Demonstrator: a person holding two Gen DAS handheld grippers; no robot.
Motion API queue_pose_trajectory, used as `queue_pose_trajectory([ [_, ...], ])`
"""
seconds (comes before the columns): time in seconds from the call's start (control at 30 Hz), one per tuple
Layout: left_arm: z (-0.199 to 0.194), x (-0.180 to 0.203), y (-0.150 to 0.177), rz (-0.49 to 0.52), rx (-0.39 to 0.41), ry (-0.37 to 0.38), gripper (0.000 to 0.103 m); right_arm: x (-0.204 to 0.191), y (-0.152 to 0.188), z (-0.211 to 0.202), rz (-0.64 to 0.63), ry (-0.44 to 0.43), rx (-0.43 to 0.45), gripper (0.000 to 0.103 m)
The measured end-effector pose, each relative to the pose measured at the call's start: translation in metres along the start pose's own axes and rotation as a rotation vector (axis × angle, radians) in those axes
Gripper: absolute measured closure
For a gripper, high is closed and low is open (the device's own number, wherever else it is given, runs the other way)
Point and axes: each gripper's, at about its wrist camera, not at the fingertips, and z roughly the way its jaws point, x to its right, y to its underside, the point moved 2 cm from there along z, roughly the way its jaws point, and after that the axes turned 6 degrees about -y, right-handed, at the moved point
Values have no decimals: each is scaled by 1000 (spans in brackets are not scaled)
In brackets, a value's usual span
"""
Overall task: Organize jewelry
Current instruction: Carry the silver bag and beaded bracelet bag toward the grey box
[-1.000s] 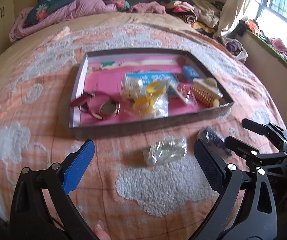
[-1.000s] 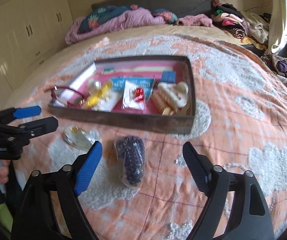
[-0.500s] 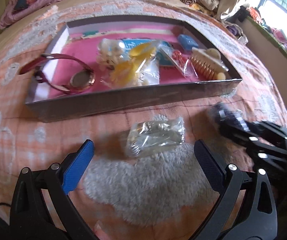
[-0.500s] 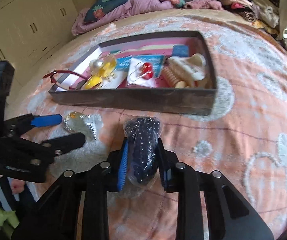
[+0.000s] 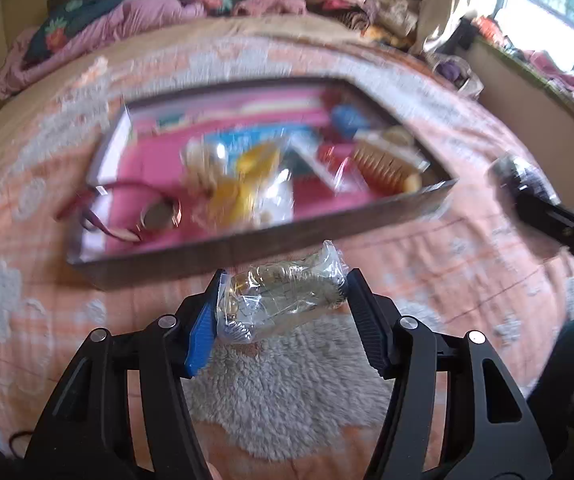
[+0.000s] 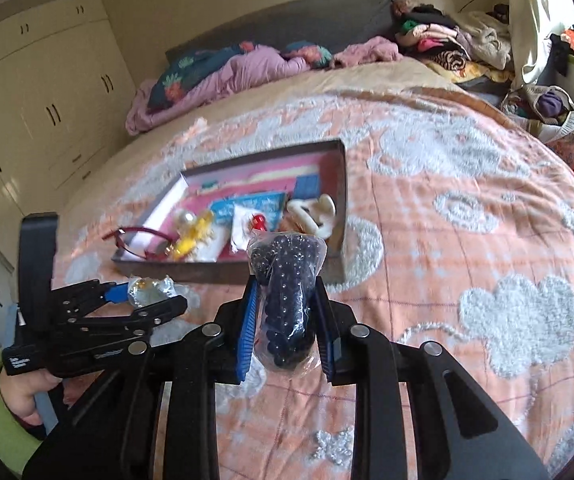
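Gripping bagged jewelry, left claw [image 5: 283,292] (right claw [image 6: 287,312] likewise).

Clear pouches — gold jewelry [image 5: 283,300], dark beads [image 6: 287,292] — near the cluttered tray [image 6: 337,216].

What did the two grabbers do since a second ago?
Both closed and lifted: the left gripper shut on the clear bag of gold jewelry, the right gripper on the bag of dark beads. The tray stayed put on the bed.

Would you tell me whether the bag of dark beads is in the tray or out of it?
Out: the right claw grips the bag of dark beads short of the tray.
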Motion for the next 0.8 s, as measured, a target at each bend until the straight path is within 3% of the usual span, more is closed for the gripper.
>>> queue_pose_trajectory([
  [0.43,-80,-18,-32,-87,179,39,51,-29,-24,-34,-58,-49,100,78],
  [0.8,-88,-33,-40,-122,208,24,51,-51,-46,-29,-101,-84,130,78],
])
